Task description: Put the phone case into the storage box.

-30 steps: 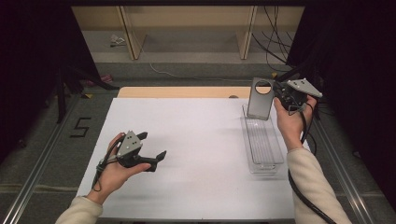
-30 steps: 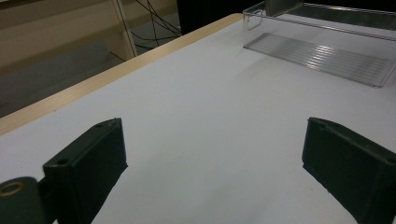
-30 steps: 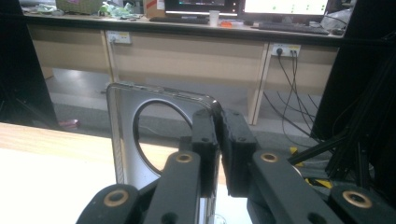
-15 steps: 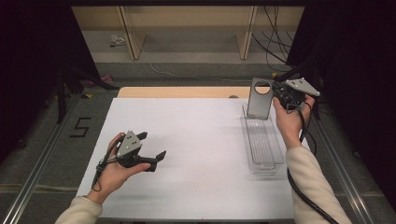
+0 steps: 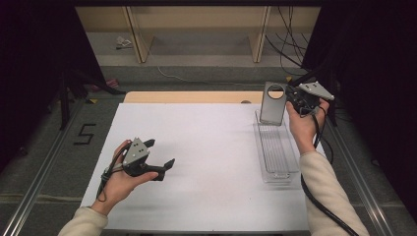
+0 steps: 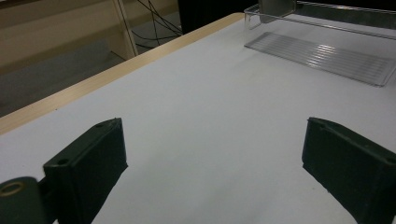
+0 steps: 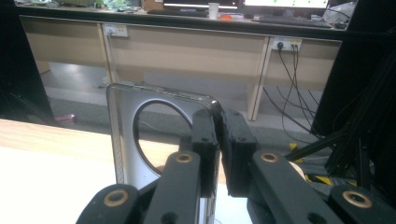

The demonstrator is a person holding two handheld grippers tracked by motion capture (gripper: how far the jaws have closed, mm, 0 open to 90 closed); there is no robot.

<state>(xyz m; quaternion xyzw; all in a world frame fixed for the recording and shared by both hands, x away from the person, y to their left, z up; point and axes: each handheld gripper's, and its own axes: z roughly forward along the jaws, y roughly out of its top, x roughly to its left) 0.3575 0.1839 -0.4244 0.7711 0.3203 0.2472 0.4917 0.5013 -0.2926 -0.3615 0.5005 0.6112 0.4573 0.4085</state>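
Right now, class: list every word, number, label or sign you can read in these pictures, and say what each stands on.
"5": a black numeral on the grey floor left of the white table.
The lit screens on the far desk: too blurred to read.
The grey metal plate with a round hole bears no text.

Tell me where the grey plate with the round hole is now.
In the high view the plate stands upright at the table's far right, at the far end of the clear tray, clamped by the right tongs.

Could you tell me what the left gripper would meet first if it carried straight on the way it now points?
Probably the clear tray. The open left gripper looks across bare white tabletop toward it; whether its line hits the tray's near wall or passes beside is unclear.
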